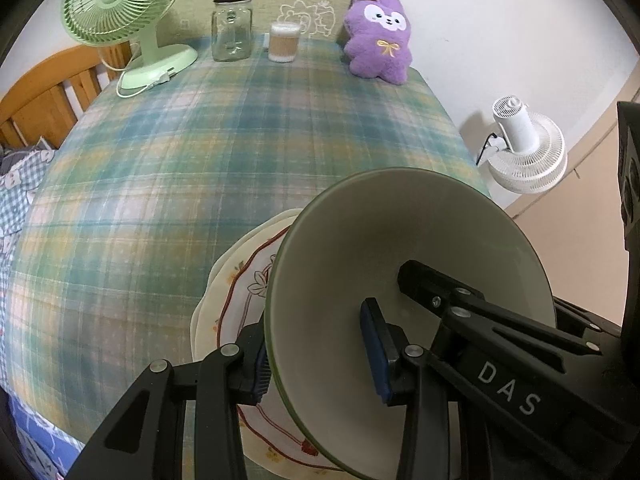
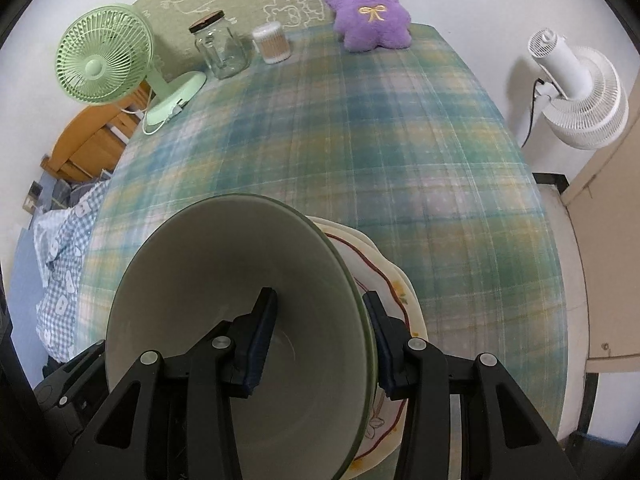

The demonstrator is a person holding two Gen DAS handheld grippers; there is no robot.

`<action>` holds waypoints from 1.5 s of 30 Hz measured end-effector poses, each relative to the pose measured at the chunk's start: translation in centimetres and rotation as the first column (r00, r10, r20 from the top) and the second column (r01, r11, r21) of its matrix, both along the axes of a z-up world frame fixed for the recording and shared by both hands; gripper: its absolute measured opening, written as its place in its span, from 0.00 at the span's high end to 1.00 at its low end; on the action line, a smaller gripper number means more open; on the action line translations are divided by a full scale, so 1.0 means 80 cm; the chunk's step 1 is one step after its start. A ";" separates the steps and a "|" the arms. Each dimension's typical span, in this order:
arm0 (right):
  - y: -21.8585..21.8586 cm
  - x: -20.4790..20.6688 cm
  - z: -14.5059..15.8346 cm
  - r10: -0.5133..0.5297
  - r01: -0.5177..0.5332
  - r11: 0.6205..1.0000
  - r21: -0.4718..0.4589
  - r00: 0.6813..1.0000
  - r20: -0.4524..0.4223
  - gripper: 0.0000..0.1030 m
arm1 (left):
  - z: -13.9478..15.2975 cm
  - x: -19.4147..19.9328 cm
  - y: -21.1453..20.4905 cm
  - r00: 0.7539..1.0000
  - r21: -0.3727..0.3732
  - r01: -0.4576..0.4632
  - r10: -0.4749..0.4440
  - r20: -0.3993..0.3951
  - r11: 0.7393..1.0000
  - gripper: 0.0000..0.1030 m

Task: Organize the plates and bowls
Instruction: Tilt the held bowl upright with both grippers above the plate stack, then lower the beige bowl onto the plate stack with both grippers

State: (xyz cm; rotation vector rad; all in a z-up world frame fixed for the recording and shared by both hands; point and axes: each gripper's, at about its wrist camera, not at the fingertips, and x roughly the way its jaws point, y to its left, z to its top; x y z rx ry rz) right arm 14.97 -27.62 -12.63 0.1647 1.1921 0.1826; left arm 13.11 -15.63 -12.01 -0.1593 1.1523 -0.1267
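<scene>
A large grey-green bowl (image 1: 352, 248) sits over a cream plate with a red line and flower pattern (image 1: 236, 292) on the plaid tablecloth. My left gripper (image 1: 320, 356) straddles the bowl's left rim, one finger inside and one outside, and is shut on it. My right gripper (image 2: 320, 340) straddles the opposite rim of the same bowl (image 2: 208, 264) and is shut on it; its finger also shows inside the bowl in the left wrist view. The plate (image 2: 396, 292) pokes out beside the bowl. Whether the bowl rests on the plate or hangs just above it I cannot tell.
At the table's far edge stand a green desk fan (image 1: 120, 12), a lidded glass jar (image 1: 232, 28), a cotton-swab container (image 1: 284, 42) and a purple plush toy (image 1: 378, 40). A white fan (image 1: 524, 148) stands off the table's right side. A wooden bed frame (image 1: 44, 96) lies left.
</scene>
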 end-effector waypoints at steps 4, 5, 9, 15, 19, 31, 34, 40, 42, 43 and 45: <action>0.002 0.003 0.000 0.020 -0.021 1.000 0.002 1.000 0.006 0.55 | 0.000 -0.003 0.002 1.000 0.003 -0.022 0.022 0.002 1.000 0.63; 0.003 0.003 0.000 0.026 -0.026 1.000 0.002 1.000 0.008 0.55 | -0.001 -0.004 0.002 1.000 0.003 -0.026 0.026 0.003 1.000 0.63; 0.005 0.002 0.000 0.044 -0.044 0.999 0.000 0.999 0.017 0.55 | 0.000 -0.006 0.004 0.999 0.007 -0.039 0.039 0.007 0.999 0.62; 0.013 -0.001 0.001 0.067 -0.067 0.998 -0.002 0.997 0.032 0.55 | 0.001 -0.012 0.007 0.998 0.045 -0.059 0.058 0.019 0.997 0.62; 0.009 0.001 -0.001 0.054 -0.054 0.998 0.010 0.998 0.023 0.55 | 0.001 -0.009 0.003 0.999 0.058 -0.041 0.040 0.019 0.997 0.55; 0.009 -0.007 0.014 0.044 -0.041 0.996 -0.073 0.998 0.047 0.36 | 0.010 -0.006 -0.007 0.999 0.086 0.019 -0.022 0.034 0.996 0.36; 0.007 -0.010 0.020 0.036 -0.031 0.997 -0.075 0.998 0.059 0.36 | 0.018 -0.008 -0.008 0.998 0.109 0.028 -0.033 0.047 0.994 0.34; 0.014 -0.016 0.039 0.037 -0.029 0.996 -0.082 0.995 0.092 0.36 | 0.038 -0.010 -0.004 0.995 0.143 0.057 -0.068 0.072 0.988 0.32; 0.016 -0.018 0.048 0.040 -0.032 0.996 -0.081 0.994 0.106 0.36 | 0.045 -0.014 -0.003 0.993 0.156 0.062 -0.077 0.088 0.986 0.31; 0.017 -0.019 0.052 0.037 -0.027 0.996 -0.090 0.993 0.114 0.36 | 0.050 -0.015 -0.001 0.992 0.165 0.061 -0.078 0.098 0.984 0.31; 0.020 -0.022 0.059 0.026 -0.012 0.994 -0.104 0.991 0.129 0.36 | 0.057 -0.017 0.003 0.990 0.175 0.058 -0.080 0.118 0.983 0.31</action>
